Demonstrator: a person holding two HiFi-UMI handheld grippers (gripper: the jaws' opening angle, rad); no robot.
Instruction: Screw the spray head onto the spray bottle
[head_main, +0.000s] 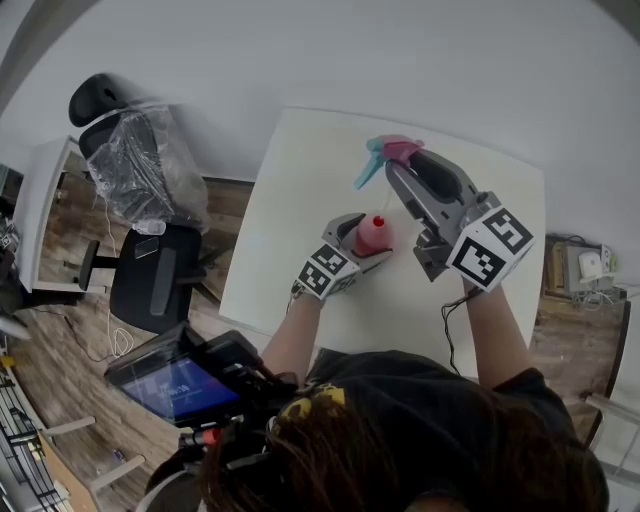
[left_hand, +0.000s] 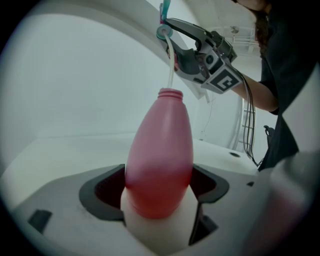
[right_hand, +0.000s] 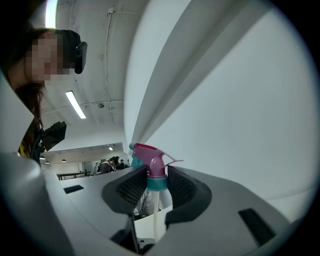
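A pink spray bottle (head_main: 372, 236) with a white base stands upright on the white table (head_main: 300, 190), and my left gripper (head_main: 362, 240) is shut on its lower body. In the left gripper view the bottle (left_hand: 162, 160) fills the space between the jaws, its threaded neck (left_hand: 171, 93) open. Up and to the right of the bottle, my right gripper (head_main: 396, 168) is shut on the pink and teal spray head (head_main: 388, 153). The head's teal collar (right_hand: 156, 183) sits between the pads and its white tube (left_hand: 171, 62) hangs down toward the neck, apart from it.
A black office chair (head_main: 150, 180) wrapped in clear plastic stands left of the table on the wooden floor. A device with a blue screen (head_main: 175, 385) sits below the table's near edge. Small white items (head_main: 592, 265) lie at the far right.
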